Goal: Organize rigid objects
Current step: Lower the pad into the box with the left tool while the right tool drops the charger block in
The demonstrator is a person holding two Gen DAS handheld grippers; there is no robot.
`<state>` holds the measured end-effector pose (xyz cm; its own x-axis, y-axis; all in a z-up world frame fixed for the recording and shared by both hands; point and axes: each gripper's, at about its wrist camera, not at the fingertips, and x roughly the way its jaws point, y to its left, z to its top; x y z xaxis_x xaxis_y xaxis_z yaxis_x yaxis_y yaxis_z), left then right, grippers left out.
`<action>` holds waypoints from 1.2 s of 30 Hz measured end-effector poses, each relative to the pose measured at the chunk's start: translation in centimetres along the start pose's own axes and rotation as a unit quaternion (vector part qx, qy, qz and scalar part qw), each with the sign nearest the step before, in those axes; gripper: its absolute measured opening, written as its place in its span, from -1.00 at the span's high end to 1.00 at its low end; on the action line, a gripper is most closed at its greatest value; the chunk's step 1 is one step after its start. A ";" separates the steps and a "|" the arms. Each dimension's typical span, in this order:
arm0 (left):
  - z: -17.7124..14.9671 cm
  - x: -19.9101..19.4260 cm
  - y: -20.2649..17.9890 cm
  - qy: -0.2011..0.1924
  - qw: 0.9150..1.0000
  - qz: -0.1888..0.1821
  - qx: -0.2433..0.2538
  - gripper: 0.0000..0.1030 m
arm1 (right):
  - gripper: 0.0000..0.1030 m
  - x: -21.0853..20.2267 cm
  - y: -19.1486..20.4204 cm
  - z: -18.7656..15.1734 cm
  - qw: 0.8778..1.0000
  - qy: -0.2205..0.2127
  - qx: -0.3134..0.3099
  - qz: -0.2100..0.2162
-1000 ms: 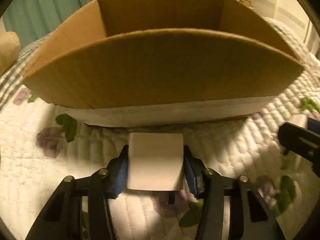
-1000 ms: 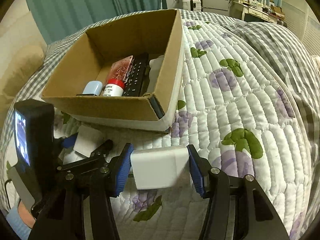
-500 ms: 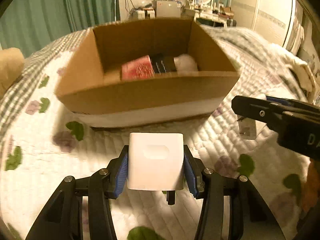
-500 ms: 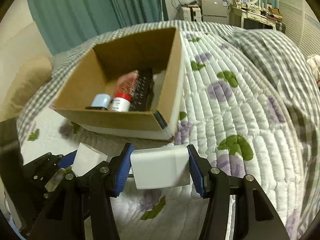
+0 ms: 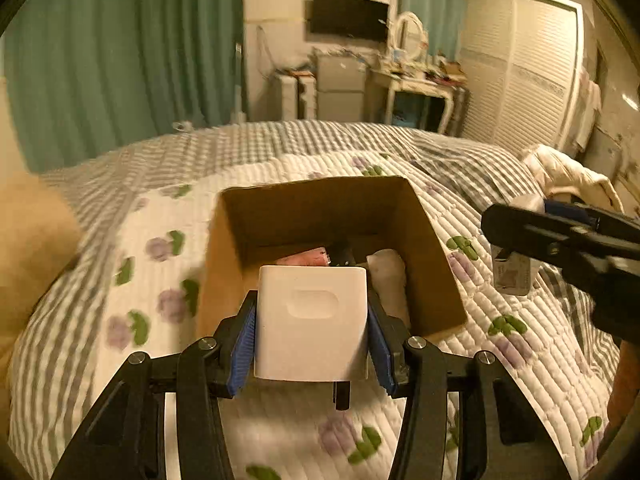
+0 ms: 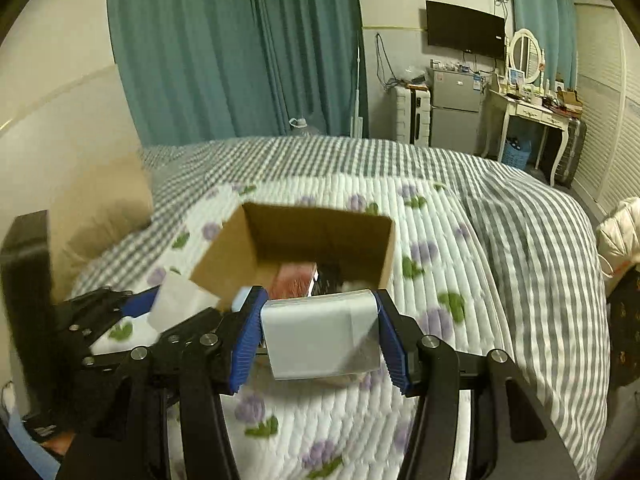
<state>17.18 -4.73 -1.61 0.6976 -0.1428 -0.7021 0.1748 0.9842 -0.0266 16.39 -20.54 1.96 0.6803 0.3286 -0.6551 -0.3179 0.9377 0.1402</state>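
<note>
My left gripper (image 5: 311, 322) is shut on a white square charger block (image 5: 312, 320), held high above the near rim of the open cardboard box (image 5: 224, 280). My right gripper (image 6: 318, 334) is shut on a white charger brick (image 6: 320, 336), also raised over the box (image 6: 224, 264). In the left wrist view the right gripper (image 5: 516, 256) shows at the right with its brick (image 5: 512, 278). In the right wrist view the left gripper (image 6: 160, 308) shows at the left with its block (image 6: 176, 304). Inside the box lie a red packet (image 5: 308, 258), a dark object and a white item.
The box sits on a quilted floral bedspread (image 6: 440, 264) over a grey striped blanket. A tan pillow (image 6: 100, 208) lies at the left. A white garment (image 5: 560, 176) lies at the bed's right edge. Curtains, fridge and dresser stand beyond the bed.
Both grippers have risen well above the bed with their white blocks still held. The box now looks smaller and lower, and the room beyond the bed has come into view.
</note>
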 end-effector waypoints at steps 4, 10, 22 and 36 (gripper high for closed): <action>0.2 4.8 1.1 0.036 0.999 0.019 0.001 0.02 | -0.03 2.8 0.3 0.9 1.000 0.016 0.004 -0.006; -1.2 8.1 1.5 0.067 0.997 0.026 0.002 0.02 | -0.04 5.7 -0.3 -0.3 0.999 0.048 0.014 -0.008; 0.3 3.0 2.7 -0.005 0.998 0.056 -0.015 -0.27 | -0.04 5.8 -0.5 -0.9 0.998 0.052 0.022 -0.007; -1.2 -0.8 4.8 -0.042 0.996 0.067 -0.044 -0.27 | -0.19 10.4 0.6 -2.3 0.996 0.073 0.005 -0.040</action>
<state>16.66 0.23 -2.05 0.7674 -0.0134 -0.6410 0.0170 0.9999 -0.0005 21.78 -16.85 -6.49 0.5997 0.2325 -0.7657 -0.2592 0.9617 0.0891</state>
